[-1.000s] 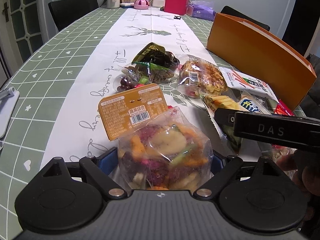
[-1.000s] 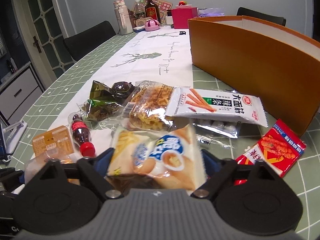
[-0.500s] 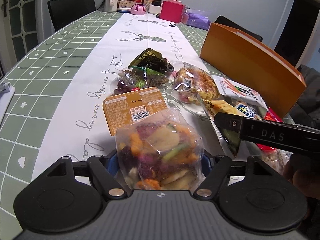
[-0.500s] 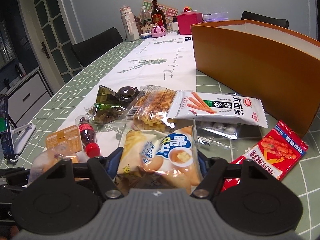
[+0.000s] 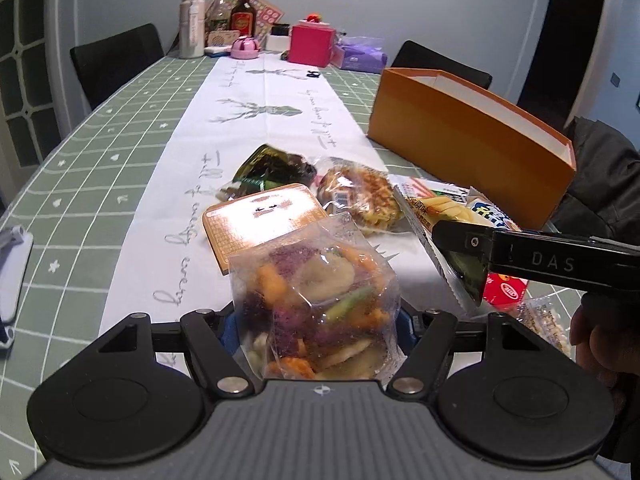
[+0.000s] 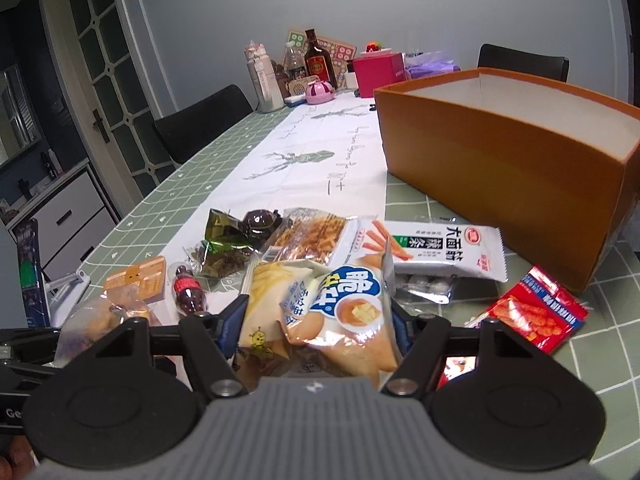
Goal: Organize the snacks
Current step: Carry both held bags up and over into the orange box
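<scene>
Left gripper [image 5: 318, 320]: fingers closed on a clear bag of mixed veg chips [image 5: 316, 304], held off the table w/ its orange header card [image 5: 260, 220] pointing away from the camera. Right gripper [image 6: 316, 328]: fingers clamped on a cream-and-blue chip packet [image 6: 320, 304], also lifted clear of the pile. Orange box [image 6: 508, 152] stands open-topped on the right side of the table, near the pile, interior white; likely destination.

Handling, judged: both packs light, air-filled, soft film; contents brittle, so excess squeeze risks crushing. Clear bag glossy and slippery, crinkled; grip sits low on the body, and the stiff card end would be the surer hold. Chip packet is matte-gloss foil w/ serrated seal edge; grip is at the lower body, film buckled there.

Remaining on the green grid cloth: white strip-snack pack [image 6: 436, 248], red sachet [image 6: 536, 312], waffle-type bag [image 6: 308, 236], dark green pack [image 6: 224, 240], mini cola bottle [image 6: 188, 292]. All flat, flexible.
</scene>
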Action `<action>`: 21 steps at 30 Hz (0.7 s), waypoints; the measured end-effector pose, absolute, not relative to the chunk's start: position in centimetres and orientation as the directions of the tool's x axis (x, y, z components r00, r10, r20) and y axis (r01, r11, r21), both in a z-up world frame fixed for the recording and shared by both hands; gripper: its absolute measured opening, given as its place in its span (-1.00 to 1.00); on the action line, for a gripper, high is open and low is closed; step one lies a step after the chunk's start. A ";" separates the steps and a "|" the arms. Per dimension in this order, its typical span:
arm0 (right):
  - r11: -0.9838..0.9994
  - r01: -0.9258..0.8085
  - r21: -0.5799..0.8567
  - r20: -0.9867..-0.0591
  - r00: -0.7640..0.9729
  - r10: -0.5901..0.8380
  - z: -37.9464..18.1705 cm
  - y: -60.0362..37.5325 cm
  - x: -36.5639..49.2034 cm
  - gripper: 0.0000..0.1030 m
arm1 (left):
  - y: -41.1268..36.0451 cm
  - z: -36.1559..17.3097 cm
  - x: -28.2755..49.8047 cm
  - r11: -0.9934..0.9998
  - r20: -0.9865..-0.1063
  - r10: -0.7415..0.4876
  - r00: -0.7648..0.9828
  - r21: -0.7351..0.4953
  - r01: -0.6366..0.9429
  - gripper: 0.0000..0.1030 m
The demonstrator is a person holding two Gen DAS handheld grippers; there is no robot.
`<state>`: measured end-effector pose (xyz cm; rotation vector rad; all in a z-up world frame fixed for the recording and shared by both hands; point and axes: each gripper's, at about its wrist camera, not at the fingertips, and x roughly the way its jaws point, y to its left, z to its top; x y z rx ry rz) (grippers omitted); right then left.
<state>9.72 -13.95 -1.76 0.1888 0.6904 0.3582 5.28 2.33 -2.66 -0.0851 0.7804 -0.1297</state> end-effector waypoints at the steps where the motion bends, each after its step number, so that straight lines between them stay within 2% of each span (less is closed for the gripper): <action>1: 0.922 -0.259 0.289 -0.580 0.719 0.384 -1.4 -14.4 9.5 0.30 | 2.0 -2.4 5.4 0.988 -0.692 -0.152 0.705 -0.117 0.098 0.57; 7: 0.925 -0.251 0.285 -0.522 0.769 0.369 1.1 -17.2 9.0 0.30 | -0.7 -0.5 7.2 0.980 -0.669 -0.187 0.719 -0.073 0.187 0.57; 14: 0.948 -0.205 0.242 -0.453 0.841 0.297 5.1 -21.9 9.9 0.30 | -4.3 2.5 11.3 0.941 -0.617 -0.312 0.722 -0.097 0.323 0.57; 21: 0.965 -0.142 0.219 -0.432 0.873 0.227 7.5 -26.4 13.2 0.30 | -7.7 5.1 16.1 0.917 -0.591 -0.358 0.723 -0.077 0.391 0.57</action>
